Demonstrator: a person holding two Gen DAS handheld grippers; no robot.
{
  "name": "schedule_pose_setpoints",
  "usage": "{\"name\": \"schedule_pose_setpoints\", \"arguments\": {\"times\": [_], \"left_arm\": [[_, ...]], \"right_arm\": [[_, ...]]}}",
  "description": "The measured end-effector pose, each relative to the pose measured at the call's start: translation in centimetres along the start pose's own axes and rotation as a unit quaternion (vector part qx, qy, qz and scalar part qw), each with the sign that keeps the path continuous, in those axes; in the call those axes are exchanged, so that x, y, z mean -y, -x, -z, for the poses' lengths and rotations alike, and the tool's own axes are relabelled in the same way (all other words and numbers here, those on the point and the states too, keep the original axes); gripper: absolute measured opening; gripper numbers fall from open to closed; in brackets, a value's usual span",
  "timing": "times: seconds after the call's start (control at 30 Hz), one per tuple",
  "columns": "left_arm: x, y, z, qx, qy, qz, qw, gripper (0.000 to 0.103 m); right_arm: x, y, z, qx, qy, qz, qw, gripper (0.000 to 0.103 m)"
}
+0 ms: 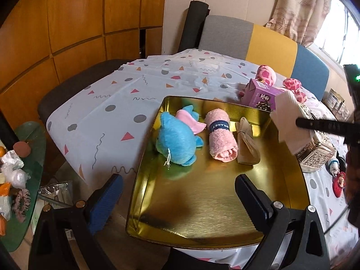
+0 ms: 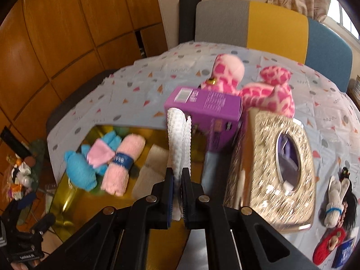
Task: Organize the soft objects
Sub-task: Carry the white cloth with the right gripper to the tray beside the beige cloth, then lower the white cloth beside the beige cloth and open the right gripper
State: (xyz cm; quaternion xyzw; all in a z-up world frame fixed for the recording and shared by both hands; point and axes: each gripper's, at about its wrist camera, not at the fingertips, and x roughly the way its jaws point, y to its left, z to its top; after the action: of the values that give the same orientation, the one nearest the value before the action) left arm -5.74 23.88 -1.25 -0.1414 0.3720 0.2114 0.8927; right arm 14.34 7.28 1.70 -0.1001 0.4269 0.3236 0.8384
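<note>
White folded cloth [image 2: 180, 135] pinched in right gripper [image 2: 177, 193], held above the gold tray's [image 1: 202, 213] right edge.
Jaws clamped tight on the cloth's lower end. Left gripper [image 1: 180, 202] spread wide, empty, over tray's near edge. Blue plush [image 1: 175, 139], pink towel roll [image 1: 221, 139] and beige cloth [image 1: 246, 144] lie toward tray's far edge.

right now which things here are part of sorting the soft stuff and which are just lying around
Part of the job:
gold tray
blue plush
pink rolled towel
beige cloth
white tissue in the right tongs
pink spotted plush

Lying about:
purple box
glittery tissue box
</note>
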Motion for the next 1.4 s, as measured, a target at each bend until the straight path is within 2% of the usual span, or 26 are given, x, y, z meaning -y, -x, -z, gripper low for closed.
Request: {"name": "schedule_pose_setpoints", "arguments": {"times": [0.2, 0.5, 0.57, 0.6, 0.7, 0.73, 0.8, 1.03, 1.4], "left_arm": [[-0.5, -0.5, 0.2, -0.01, 0.008, 0.002, 0.9999, 0.1], [-0.8, -0.6, 0.2, -0.013, 0.017, 0.009, 0.9997, 0.1], [-0.9, -0.7, 0.2, -0.015, 0.018, 0.012, 0.9997, 0.1], [-0.9, -0.7, 0.2, -0.016, 0.018, 0.014, 0.9996, 0.1], [-0.9, -0.8, 0.2, -0.015, 0.016, 0.014, 0.9996, 0.1], [-0.8, -0.8, 0.2, -0.015, 0.015, 0.015, 0.9997, 0.1], [-0.7, -0.7, 0.2, -0.013, 0.013, 0.015, 0.9997, 0.1], [-0.1, -0.4, 0.0, -0.009, 0.004, 0.017, 0.9998, 0.1], [1.2, -0.1, 0.1, -0.011, -0.013, 0.023, 0.9996, 0.1]], "right_arm": [[-1.7, -1.9, 1.3, -0.032, 0.006, 0.013, 0.999, 0.005], [-2.1, -5.8, 0.1, -0.049, -0.003, 0.063, 0.997, 0.007], [-2.1, -6.3, 0.1, -0.052, -0.002, 0.066, 0.996, 0.011], [-2.1, -6.6, 0.1, -0.054, 0.0, 0.07, 0.996, 0.016], [-2.0, -7.0, 0.2, -0.058, -0.003, 0.068, 0.996, 0.02], [-1.9, -7.0, 0.2, -0.059, -0.006, 0.063, 0.996, 0.028], [-1.6, -6.6, 0.3, -0.055, -0.017, 0.055, 0.997, 0.033], [-1.4, -3.9, 0.8, -0.016, -0.023, 0.042, 0.999, 0.038], [-1.2, -1.0, 2.6, 0.005, -0.026, 0.035, 0.999, 0.039]]}}
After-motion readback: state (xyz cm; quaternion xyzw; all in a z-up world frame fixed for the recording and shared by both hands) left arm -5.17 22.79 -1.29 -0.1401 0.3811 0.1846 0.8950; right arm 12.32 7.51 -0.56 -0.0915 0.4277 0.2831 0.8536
